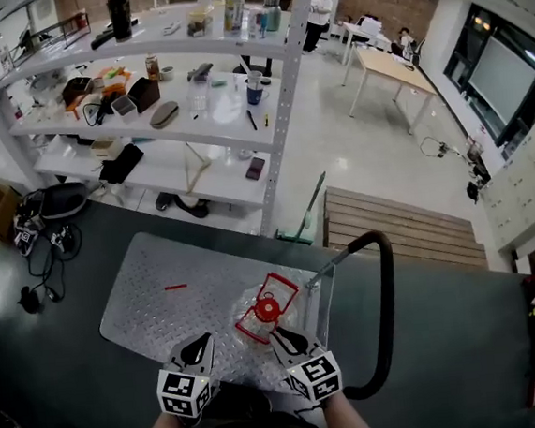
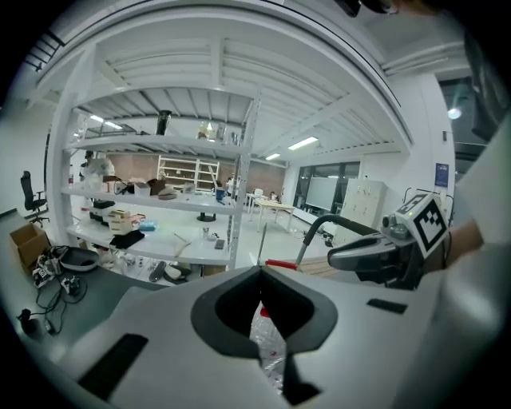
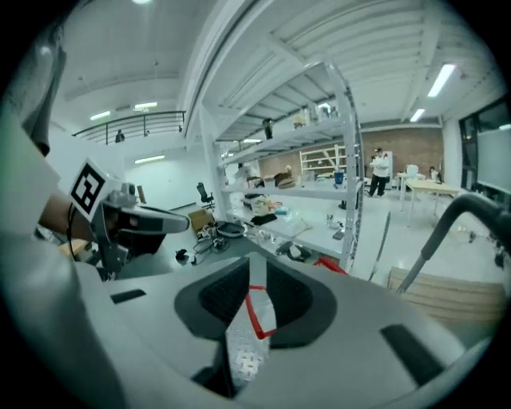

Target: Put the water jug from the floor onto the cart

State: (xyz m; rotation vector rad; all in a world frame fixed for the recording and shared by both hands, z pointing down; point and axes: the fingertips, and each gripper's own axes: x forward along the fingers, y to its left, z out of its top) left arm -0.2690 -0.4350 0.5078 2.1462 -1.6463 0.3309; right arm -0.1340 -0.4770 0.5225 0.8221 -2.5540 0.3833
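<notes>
The water jug, clear crumpled plastic with a red cap and a red carry handle, is off the floor and sits over the near right corner of the cart, just beside the black push bar. Whether its base rests on the diamond-plate deck or hangs just above it I cannot tell.

The right tongs stand partway closed. In the right gripper view the red handle crosses the gap between the pads, so they appear clamped on it. That is likely the firmest part of a soft-walled jug, and it probably takes most of the weight.

The left tongs are drawn almost together, with their tips meeting. The jug's clear plastic shows through the slit, but I cannot say whether any of it is pinched. Placed at the jug's left side, they probably steady the body so it does not swing under the handle.

Both come in from the cart's near edge, which suits setting the jug down well inside the deck.
</notes>
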